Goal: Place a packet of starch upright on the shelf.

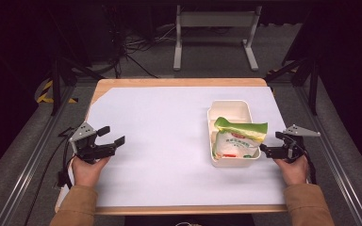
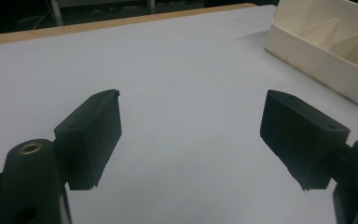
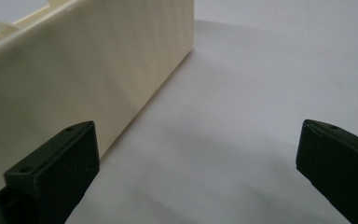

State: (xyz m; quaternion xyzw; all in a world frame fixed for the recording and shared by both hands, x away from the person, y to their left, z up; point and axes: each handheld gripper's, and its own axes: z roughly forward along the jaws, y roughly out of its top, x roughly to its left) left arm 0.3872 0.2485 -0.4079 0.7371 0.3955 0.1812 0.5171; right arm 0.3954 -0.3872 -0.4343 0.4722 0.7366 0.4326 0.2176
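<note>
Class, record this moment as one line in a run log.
left hand-held gripper: open, empty, over white sheet | right hand-held gripper: open, empty, beside cream bin | green-white bag: in bin

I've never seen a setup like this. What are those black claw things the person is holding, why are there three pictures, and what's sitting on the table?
A person sits at a table covered with a white sheet, holding a hand-held two-jaw clamp in each hand. The high view looks down from above: the left gripper is at the left, the right gripper at the right. The other two pictures come from small cameras riding on each clamp, looking out between its own black jaws. On the table stands a cream plastic bin with a green and white bag lying in it. The right gripper is beside the bin's side wall. Both clamps are open and hold nothing.
</note>
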